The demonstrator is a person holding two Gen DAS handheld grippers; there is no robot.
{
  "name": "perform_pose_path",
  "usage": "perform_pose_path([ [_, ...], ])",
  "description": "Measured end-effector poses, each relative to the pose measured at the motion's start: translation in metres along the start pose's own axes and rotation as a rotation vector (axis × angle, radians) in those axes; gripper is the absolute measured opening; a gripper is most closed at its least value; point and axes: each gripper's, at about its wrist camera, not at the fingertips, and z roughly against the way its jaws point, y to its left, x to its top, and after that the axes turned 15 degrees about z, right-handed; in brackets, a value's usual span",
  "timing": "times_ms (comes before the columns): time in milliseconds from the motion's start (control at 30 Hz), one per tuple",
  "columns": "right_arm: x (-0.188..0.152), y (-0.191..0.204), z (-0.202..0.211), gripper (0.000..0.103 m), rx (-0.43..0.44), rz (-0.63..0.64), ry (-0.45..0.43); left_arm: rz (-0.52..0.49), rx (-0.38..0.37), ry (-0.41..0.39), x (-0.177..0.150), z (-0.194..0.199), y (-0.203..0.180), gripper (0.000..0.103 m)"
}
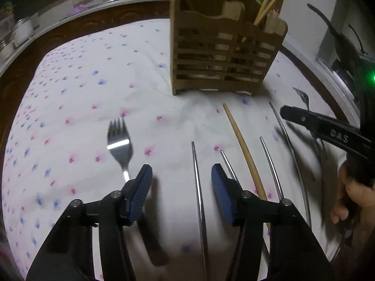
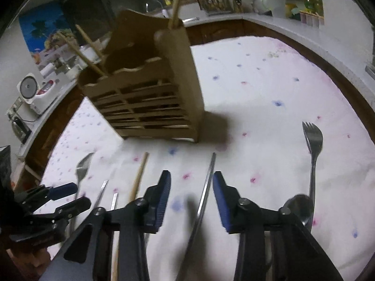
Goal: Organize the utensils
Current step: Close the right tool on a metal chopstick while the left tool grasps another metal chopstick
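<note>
Two grippers stand over the laid-out utensils — left gripper (image 1: 181,173) and right gripper (image 2: 191,182) each half-open around a metal chopstick (image 1: 195,164), gripping nothing. Next, I judge: pinch, lift, drop into the wooden caddy (image 1: 225,53).

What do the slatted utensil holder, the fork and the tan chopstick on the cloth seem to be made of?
Utensil holder: looks like unfinished wood or fibreboard, matte brown with cut slats. Fork: polished metal, likely steel, with a bright glare band. Tan chopstick: probably wood or bamboo, dull and non-reflective.
</note>
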Motion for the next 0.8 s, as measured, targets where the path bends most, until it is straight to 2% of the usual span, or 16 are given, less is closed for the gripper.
perform_pose_path([
  [133, 0.005, -0.004, -0.015, 0.032, -0.017, 0.008, 0.034, -0.023, 0.016, 0.041, 0.004, -0.015, -0.006, 0.045],
  [233, 0.008, -0.003, -0.028, 0.028, -0.02, 0.028, 0.071, -0.058, 0.042, 0.043, 0.007, -0.021, -0.013, 0.044],
  [367, 0.009, 0.0, -0.033, 0.026, -0.039, 0.053, 0.071, -0.088, 0.052, 0.046, 0.012, -0.026, -0.019, 0.043],
  [400, 0.009, 0.0, -0.033, 0.023, -0.042, 0.055, 0.073, -0.096, 0.049, 0.046, 0.012, -0.026, -0.02, 0.04],
  [467, 0.009, 0.0, -0.034, 0.009, -0.071, 0.067, 0.08, -0.107, 0.042, 0.045, 0.013, -0.027, -0.022, 0.025],
  [567, 0.008, -0.004, -0.034, 0.007, -0.064, 0.06, 0.072, -0.113, 0.044, 0.035, 0.013, -0.027, -0.025, 0.007],
  [700, 0.008, -0.004, -0.031, 0.005, -0.046, 0.044, 0.065, -0.091, 0.036, 0.034, 0.014, -0.026, -0.023, 0.004],
  [800, 0.008, -0.003, -0.022, 0.005, -0.021, 0.032, 0.042, -0.065, -0.002, 0.035, 0.012, -0.02, -0.018, 0.003],
])
